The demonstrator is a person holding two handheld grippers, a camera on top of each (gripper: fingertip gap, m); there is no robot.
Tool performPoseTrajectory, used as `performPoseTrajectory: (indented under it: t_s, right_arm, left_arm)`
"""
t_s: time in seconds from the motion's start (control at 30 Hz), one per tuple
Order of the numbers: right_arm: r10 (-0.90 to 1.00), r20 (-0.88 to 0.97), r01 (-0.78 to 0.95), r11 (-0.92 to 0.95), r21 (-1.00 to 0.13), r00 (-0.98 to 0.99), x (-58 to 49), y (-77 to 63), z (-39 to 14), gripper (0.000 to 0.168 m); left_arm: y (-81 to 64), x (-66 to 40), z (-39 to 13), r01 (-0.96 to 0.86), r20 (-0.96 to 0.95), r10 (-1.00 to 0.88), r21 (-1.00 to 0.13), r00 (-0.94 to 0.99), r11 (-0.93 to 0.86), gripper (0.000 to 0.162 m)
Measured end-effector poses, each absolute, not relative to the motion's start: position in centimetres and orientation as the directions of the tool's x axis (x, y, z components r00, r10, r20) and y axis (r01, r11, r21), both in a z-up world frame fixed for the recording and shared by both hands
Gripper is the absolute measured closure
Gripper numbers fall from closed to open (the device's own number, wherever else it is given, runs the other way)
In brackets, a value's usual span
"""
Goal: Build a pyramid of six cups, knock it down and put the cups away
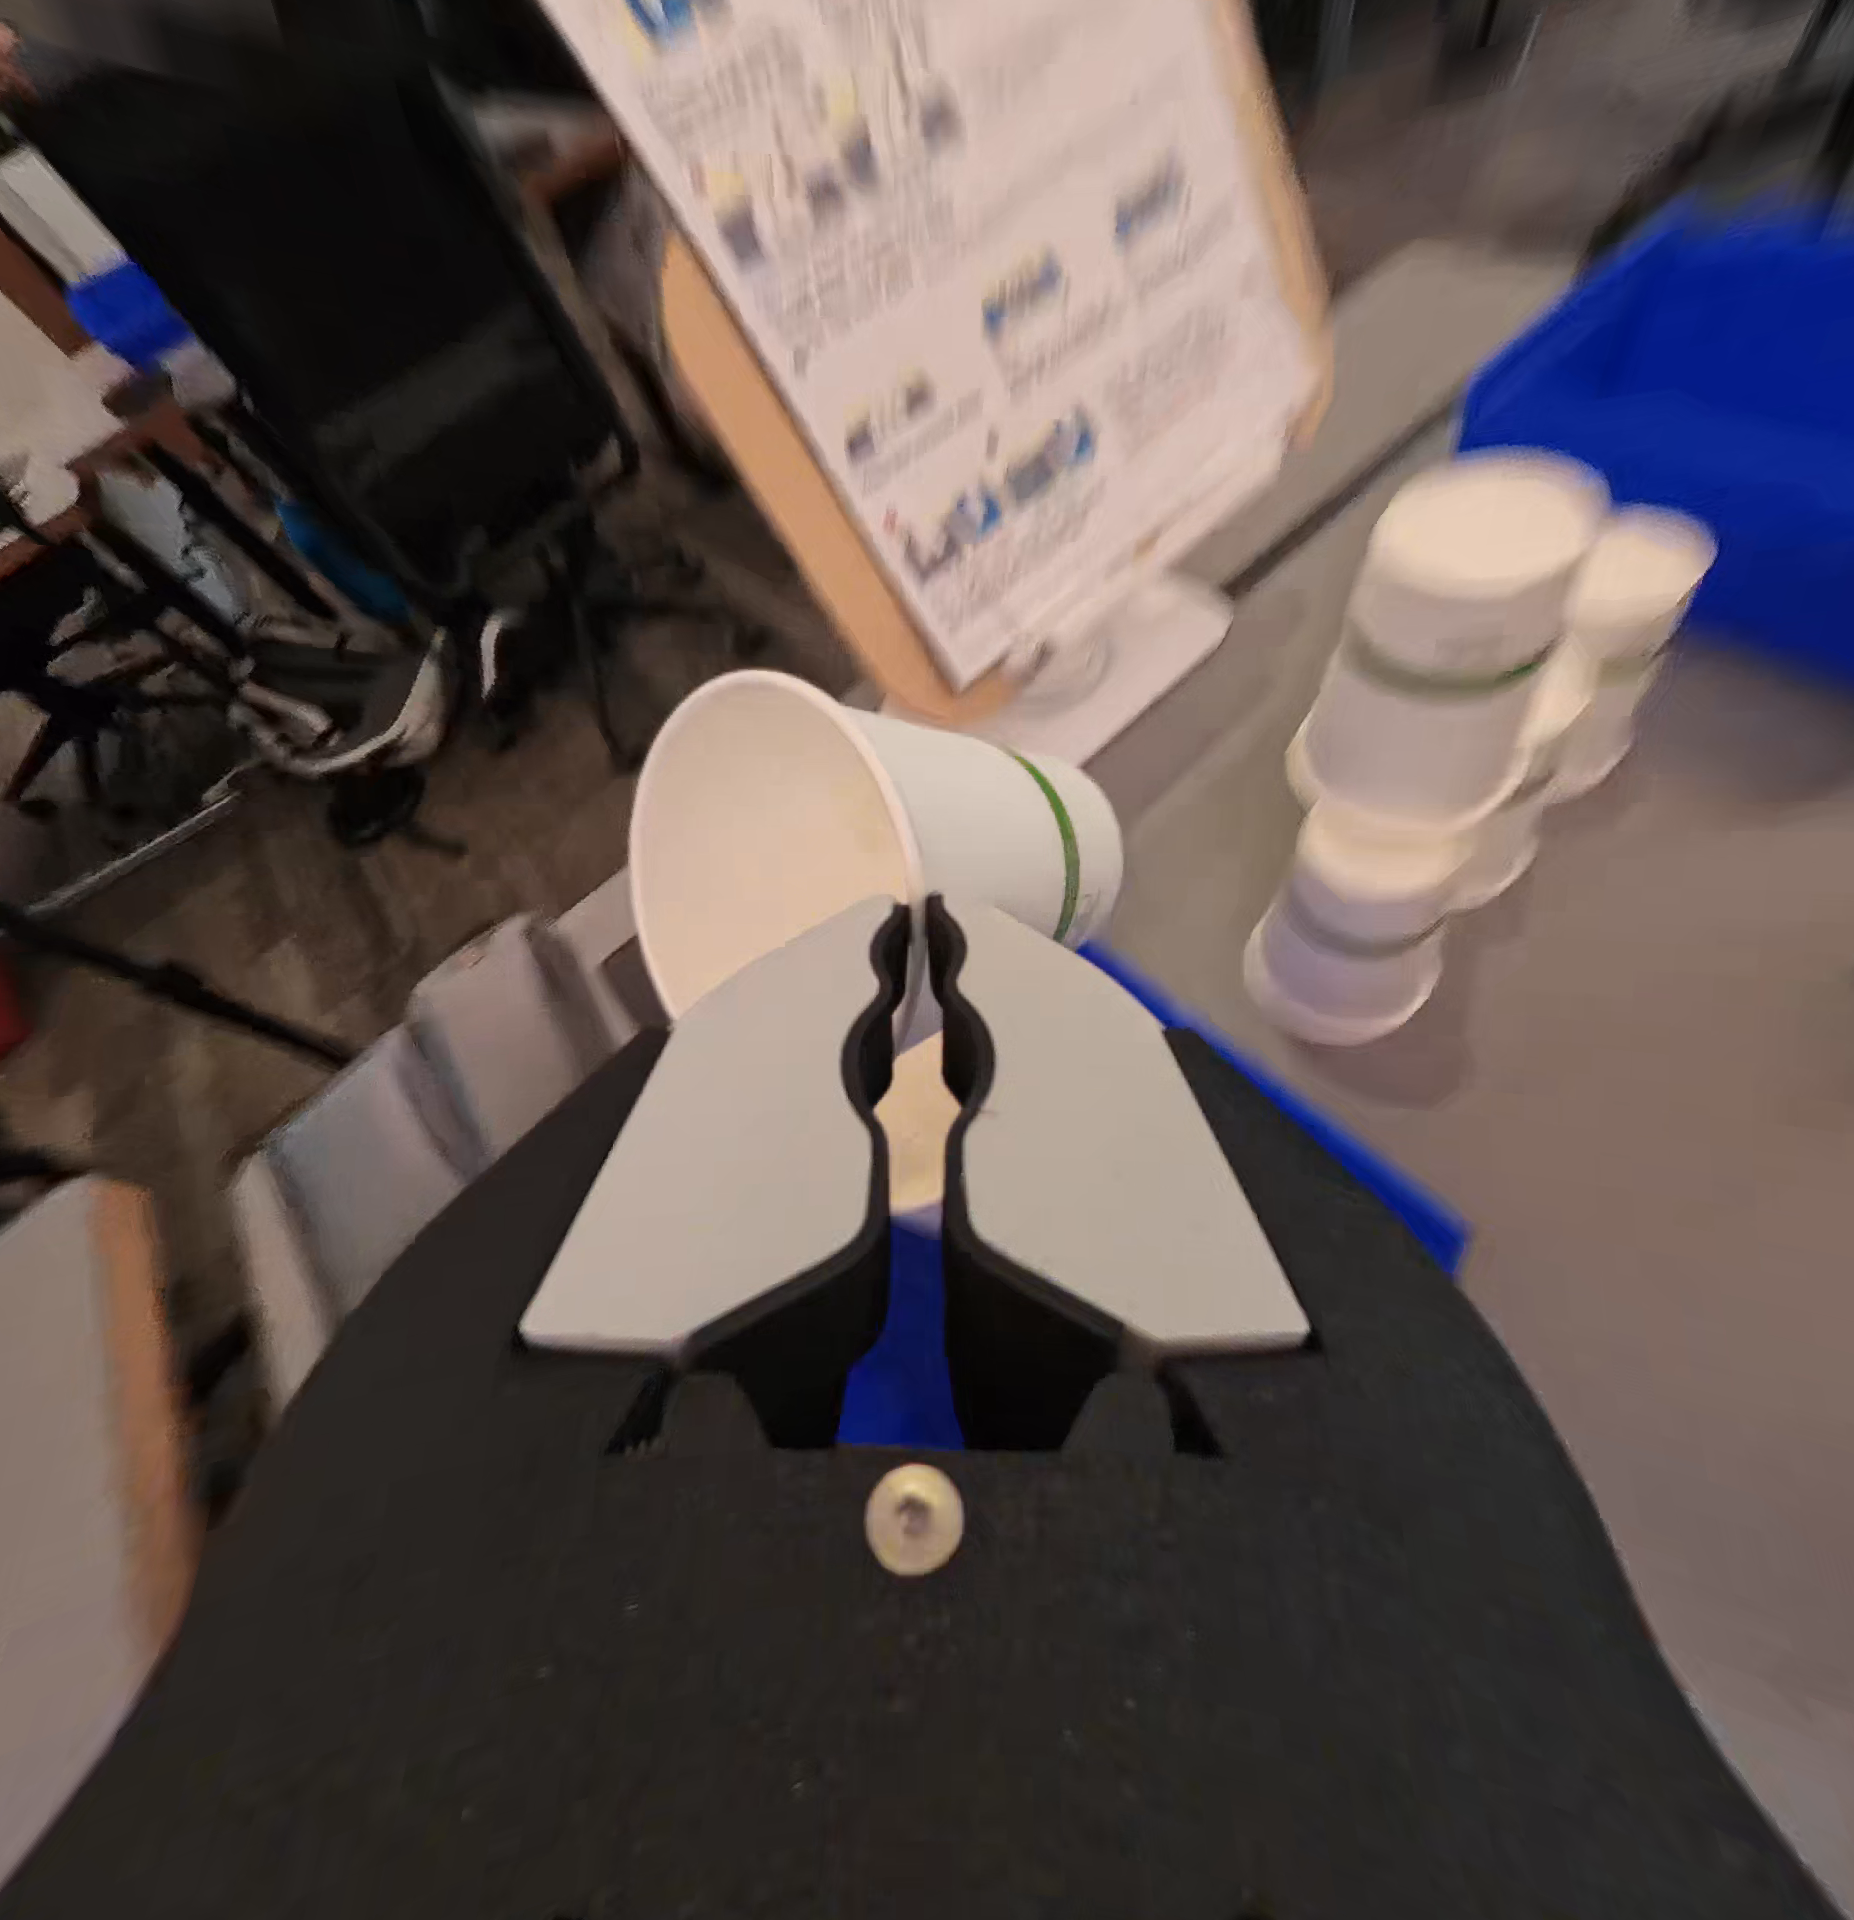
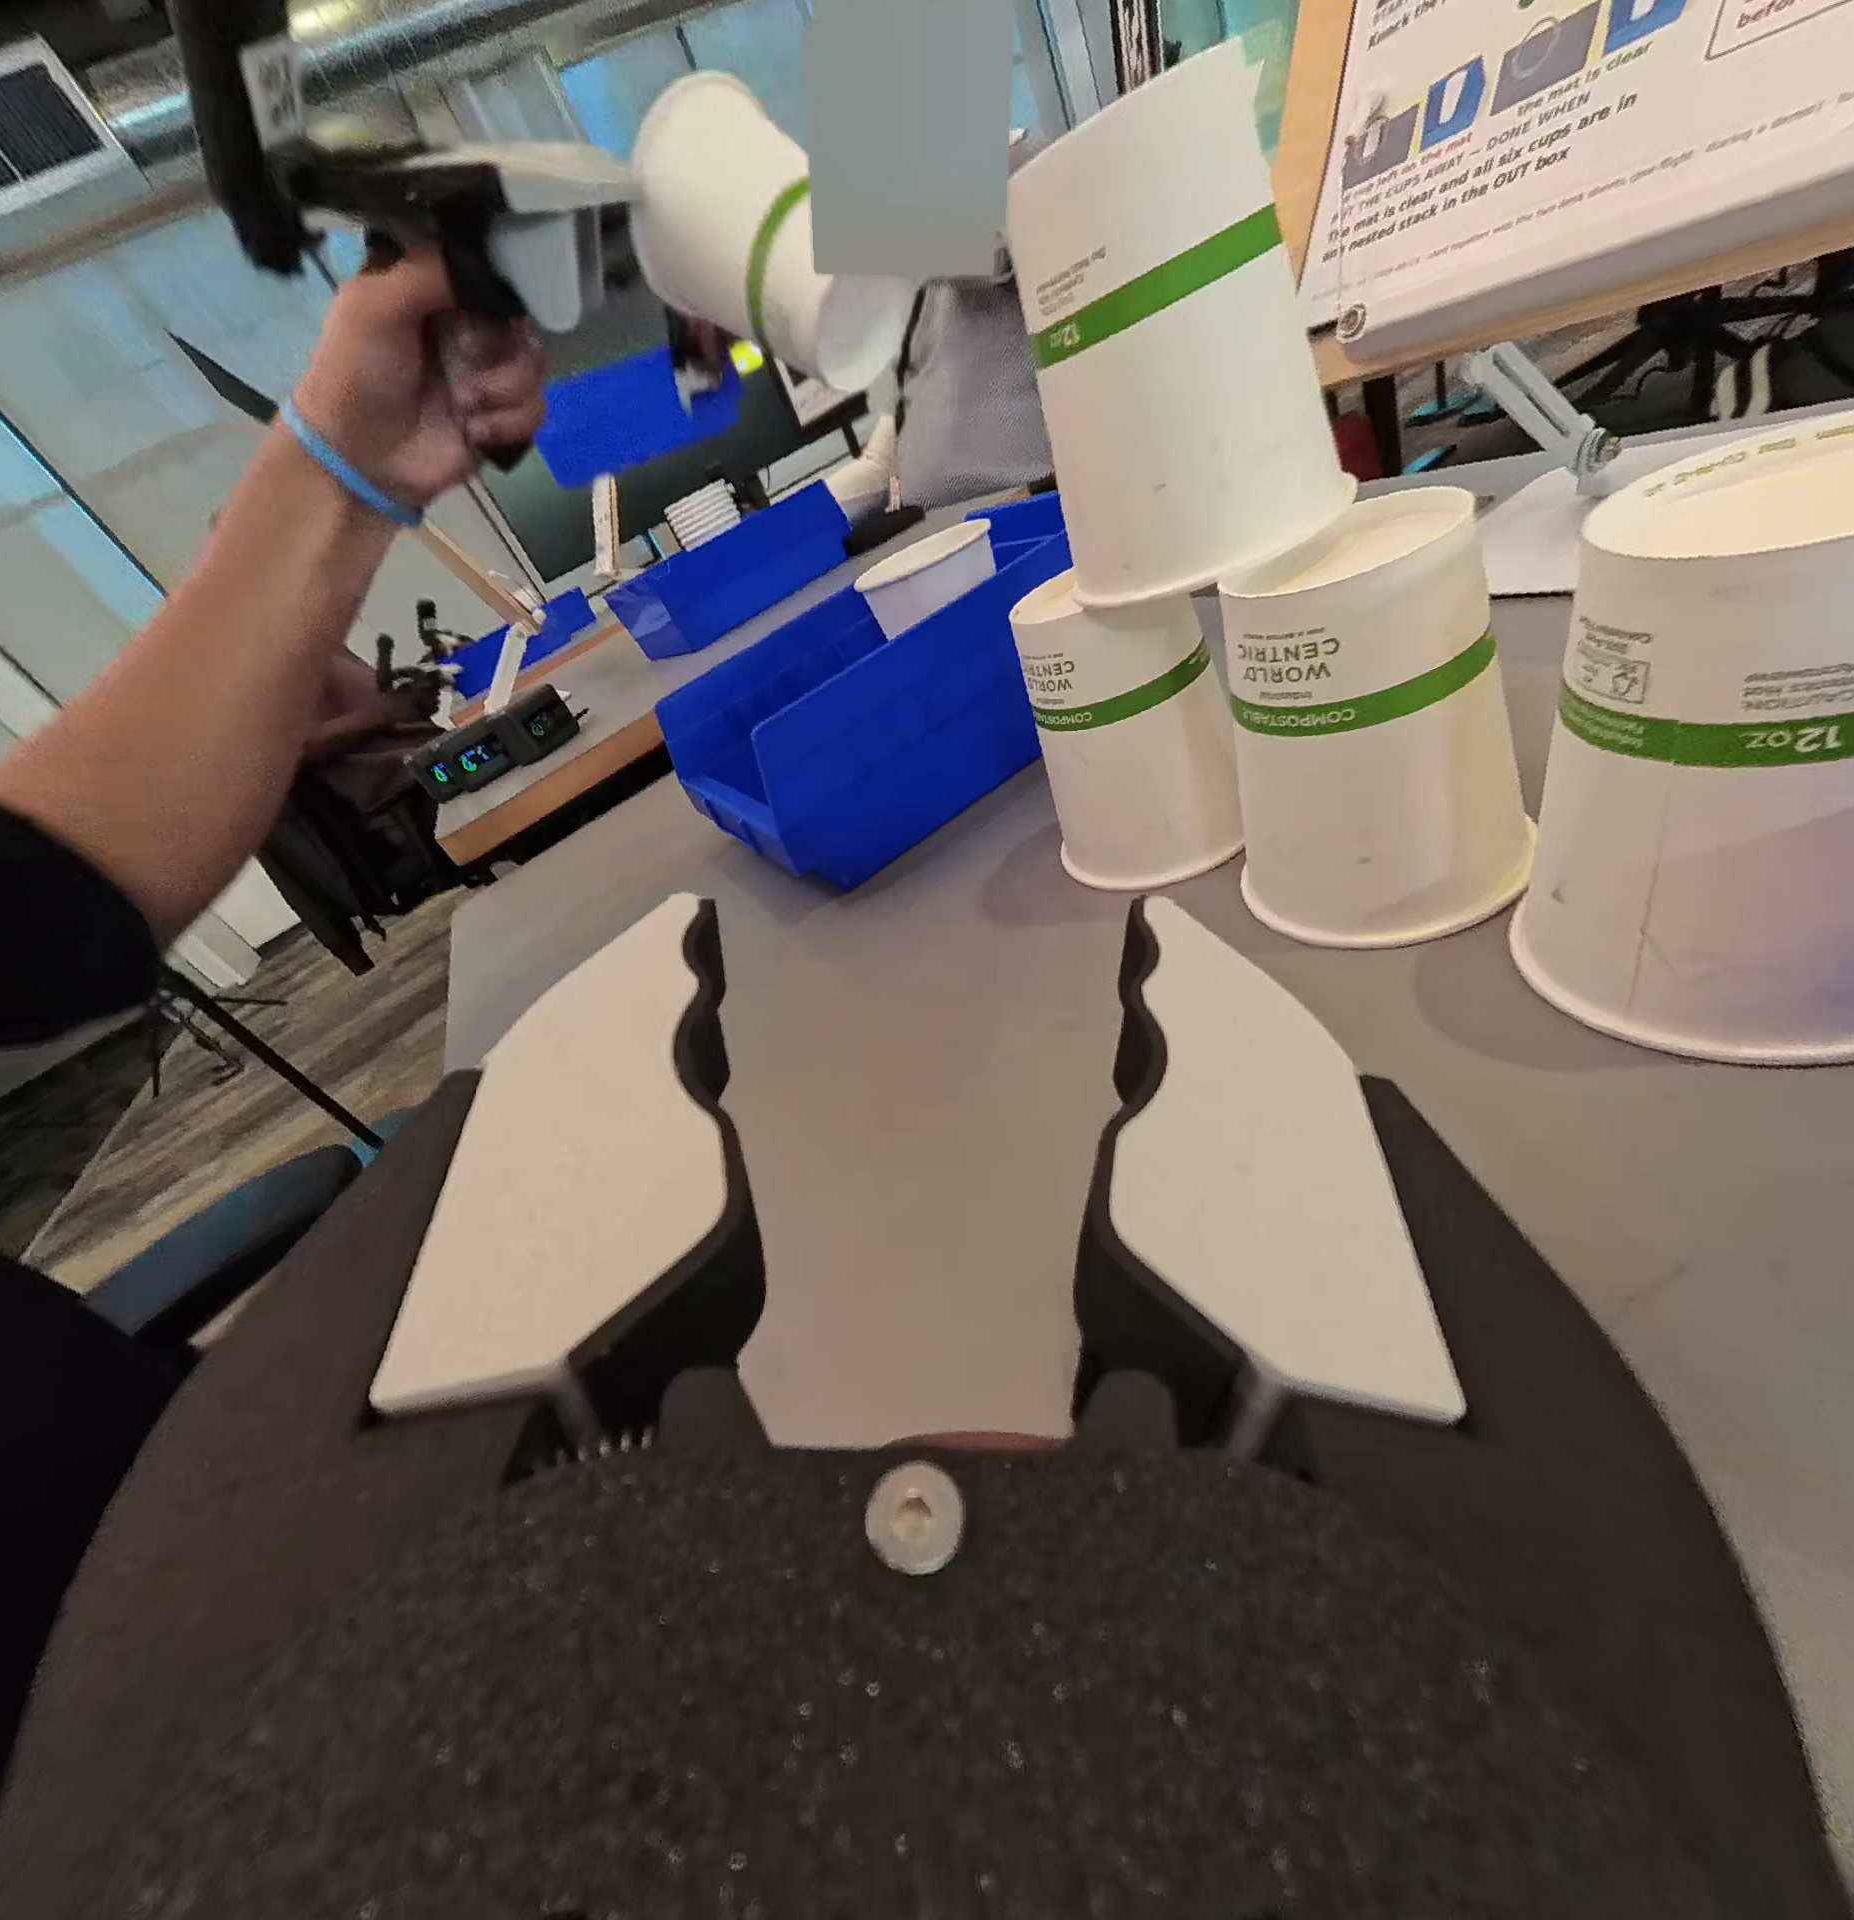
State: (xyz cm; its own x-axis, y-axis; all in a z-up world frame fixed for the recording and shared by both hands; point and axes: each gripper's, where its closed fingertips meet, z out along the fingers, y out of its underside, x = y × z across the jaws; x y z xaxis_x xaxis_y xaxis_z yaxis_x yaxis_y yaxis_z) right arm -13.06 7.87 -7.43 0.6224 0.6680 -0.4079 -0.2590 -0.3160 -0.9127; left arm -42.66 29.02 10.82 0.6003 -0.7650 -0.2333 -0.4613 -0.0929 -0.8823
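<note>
My left gripper [image 1: 918, 914] is shut on the rim of a white paper cup with a green band [image 1: 996, 821] and holds it tilted in the air. It also shows in the right wrist view [image 2: 564, 208], high at the upper left with that cup [image 2: 736, 218]. Three cups stand upside down in a row on the grey mat [image 2: 902, 1195]: one [image 2: 1131, 727], a second [image 2: 1370, 717], a third [image 2: 1733, 790]. A fourth cup [image 2: 1162, 353] rests on the first two. My right gripper [image 2: 923, 925] is open and empty, low over the mat in front of them.
A blue bin [image 2: 881, 748] stands left of the row, with one upright cup [image 2: 928, 587] in it. A second blue bin [image 1: 1712, 395] is behind the blurred cup stack [image 1: 1422, 748]. A sign board [image 2: 1588, 156] stands behind the cups. A person's arm [image 2: 206, 675] reaches in from the left.
</note>
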Motion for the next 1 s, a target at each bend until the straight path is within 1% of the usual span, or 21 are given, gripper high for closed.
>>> performPoseTrajectory:
  t_s: [0.07,0.1,0.2,0.27,0.4,0.53,0.63,0.73,0.83,0.87,0.93,1.0]
  right_arm:
    - [0.668,-0.423,-0.293,-0.305,-0.906,0.612,-12.8,8.1,-7.0,0.094]
    - [0.673,-0.43,-0.308,-0.302,-0.902,0.602,-12.8,8.1,-6.9,0.092]
    - [0.701,-0.451,-0.353,-0.294,-0.888,0.553,-13.2,8.2,-6.2,0.088]
    - [0.729,-0.453,-0.377,-0.282,-0.882,0.513,-13.7,8.2,-5.5,0.083]
    - [0.79,-0.411,-0.365,-0.255,-0.895,0.455,-15.8,8.4,-4.7,0.075]
    - [0.807,-0.374,-0.356,-0.219,-0.908,0.457,-17.5,8.6,-4.1,0.066]
    - [0.802,-0.399,-0.369,-0.242,-0.898,0.444,-18.4,8.7,-4.5,0.062]
    - [0.8,-0.457,-0.422,-0.286,-0.86,0.39,-19.3,8.8,-4.4,0.06]
    - [0.81,-0.479,-0.471,-0.294,-0.831,0.338,-19.8,8.6,-3.7,0.062]
    - [0.816,-0.479,-0.486,-0.291,-0.824,0.324,-19.8,8.5,-3.5,0.065]
    - [0.823,-0.482,-0.52,-0.282,-0.806,0.3,-19.5,8.2,-2.9,0.079]
    - [0.816,-0.491,-0.541,-0.276,-0.794,0.305,-18.9,8.2,-2.8,0.08]
  left_arm:
    - [26.4,-41.7,12.1,-0.232,-0.072,-0.786,-0.968,0.615,-0.092,0.159]
    - [25.0,-41.2,12.2,-0.136,-0.004,-0.797,-0.986,0.604,-0.098,0.159]
    - [20.5,-38.7,11.8,0.082,0.166,-0.847,-0.986,0.505,-0.144,0.159]
    - [18.0,-36.5,10.7,0.145,0.23,-0.864,-0.972,0.448,-0.184,0.159]
    - [14.2,-31.3,7.8,0.157,0.311,-0.882,-0.95,0.355,-0.271,0.16]
    - [12.0,-26.7,4.9,0.092,0.349,-0.888,-0.937,0.3,-0.337,0.16]
    - [10.6,-24.8,4.9,0.107,0.38,-0.894,-0.925,0.239,-0.364,0.16]
    - [9.4,-23.5,4.7,0.091,0.383,-0.901,-0.924,0.202,-0.372,0.16]
    - [8.4,-22.6,4.4,0.086,0.398,-0.901,-0.918,0.173,-0.388,0.16]
    - [8.1,-22.4,4.2,0.078,0.405,-0.9,-0.914,0.16,-0.397,0.16]
    - [7.8,-22.1,3.8,0.075,0.411,-0.898,-0.911,0.153,-0.404,0.16]
    - [7.5,-22.0,3.2,0.074,0.424,-0.895,-0.906,0.142,-0.417,0.159]
